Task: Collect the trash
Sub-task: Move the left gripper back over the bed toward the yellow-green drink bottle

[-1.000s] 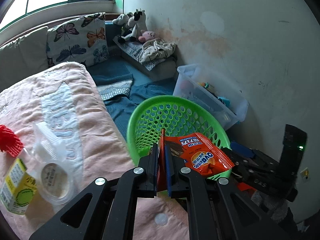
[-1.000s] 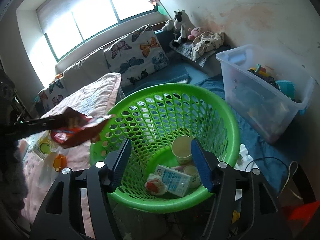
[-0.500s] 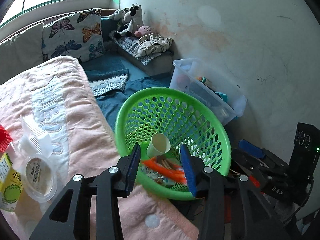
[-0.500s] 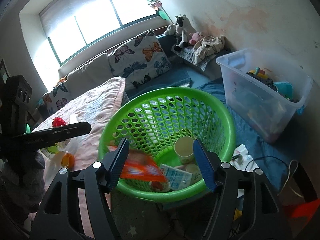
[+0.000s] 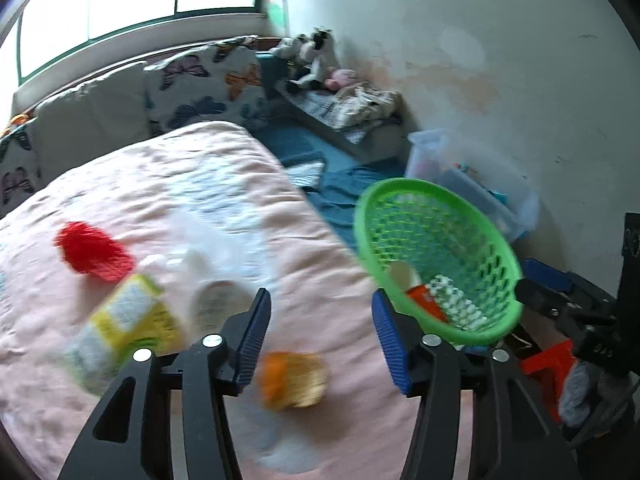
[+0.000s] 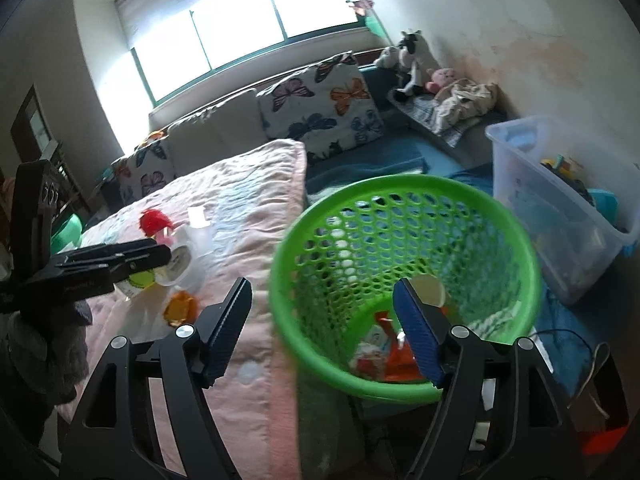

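Left wrist view: the left hand-held gripper [image 5: 320, 336] hangs spread and empty over the pink bed [image 5: 168, 200], its fingers framing an orange wrapper [image 5: 292, 380] just below; a yellow-green carton [image 5: 124, 332], a clear lidded cup [image 5: 218, 304] and a red scrap [image 5: 92, 252] lie near on its left. Motion blur softens all of these. A clean pick probably calls for settling the fingers astride one item before closing. Right wrist view: the right hand-held gripper [image 6: 328, 328] is likewise spread and empty, poised at the near rim of the green basket [image 6: 404, 188] beside the bed, which already holds a paper cup [image 6: 428, 290] and an orange packet [image 6: 396, 360].
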